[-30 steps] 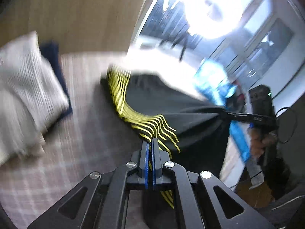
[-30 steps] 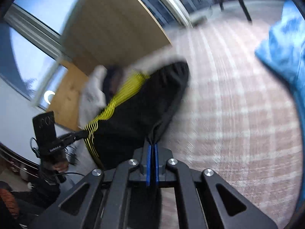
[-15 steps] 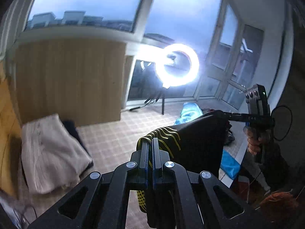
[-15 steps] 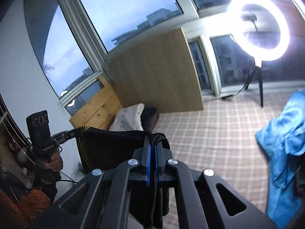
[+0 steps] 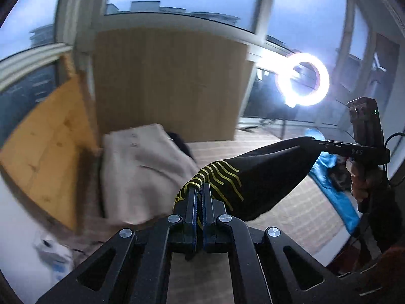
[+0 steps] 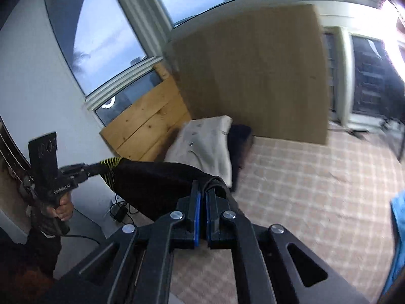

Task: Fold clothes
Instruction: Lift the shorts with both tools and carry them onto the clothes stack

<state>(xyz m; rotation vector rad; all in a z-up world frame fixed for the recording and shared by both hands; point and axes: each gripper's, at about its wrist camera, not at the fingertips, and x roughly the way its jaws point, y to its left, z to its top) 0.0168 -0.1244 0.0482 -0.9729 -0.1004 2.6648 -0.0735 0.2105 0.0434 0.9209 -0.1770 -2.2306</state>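
Note:
A black garment with yellow stripes (image 5: 255,177) hangs stretched in the air between both grippers. My left gripper (image 5: 198,192) is shut on its yellow-striped end. My right gripper (image 6: 202,192) is shut on its plain black end; it also shows at the right of the left wrist view (image 5: 316,143). In the right wrist view the garment (image 6: 157,179) runs left to the left gripper (image 6: 93,168). It is held well above the checked surface (image 6: 316,177).
A folded beige garment (image 5: 141,167) lies on a dark one (image 6: 240,136) against a wooden panel (image 5: 167,83). Blue clothes (image 5: 336,190) lie at the right. A lit ring light (image 5: 302,79) stands behind. Cables (image 6: 121,210) lie on the floor at the left.
Both grippers have lifted the black garment off the checked surface and swung left, toward the beige pile. Both stay shut on it.

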